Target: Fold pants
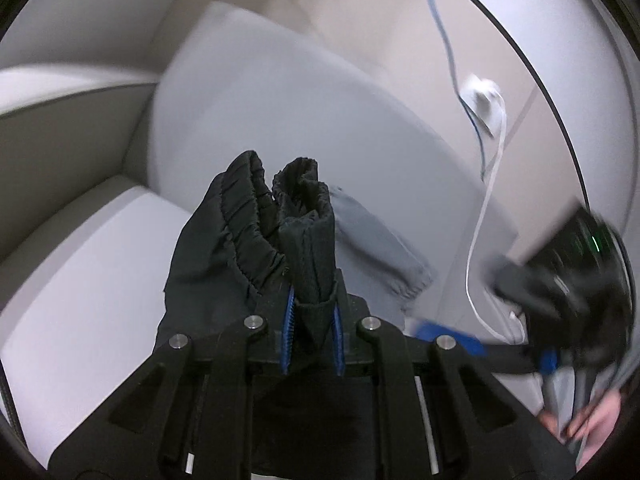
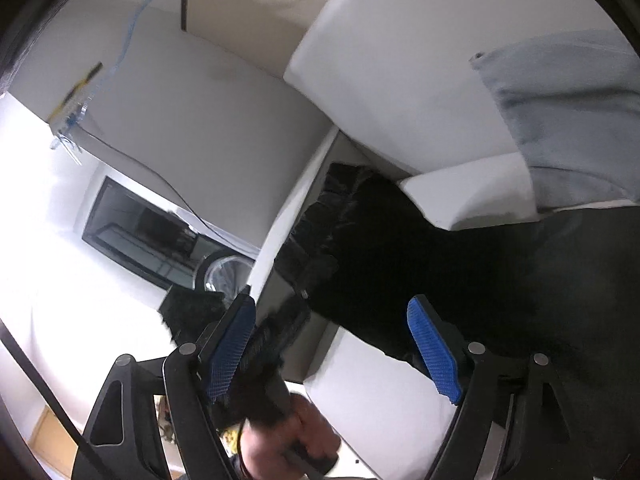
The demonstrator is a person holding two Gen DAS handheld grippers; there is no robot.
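Observation:
The black pants [image 1: 248, 232] hang bunched at the elastic waistband, and my left gripper [image 1: 314, 320] is shut on a fold of that fabric. In the right wrist view the pants [image 2: 400, 260] spread as a dark mass across the white sofa seat [image 2: 384, 392]. My right gripper [image 2: 332, 352] stands open, its blue pads [image 2: 434, 356] wide apart and pressing on nothing. A hand [image 2: 288, 432] holding the left gripper's handle shows low between the right jaws. The right gripper is a blur at the right of the left wrist view.
A grey cushion [image 1: 280, 120] leans on the sofa back, with a grey garment [image 1: 376, 248] lying below it, also seen as grey cloth [image 2: 560, 120]. White and blue cables [image 1: 480, 200] hang on the wall. A dark screen [image 2: 140, 232] stands at the left.

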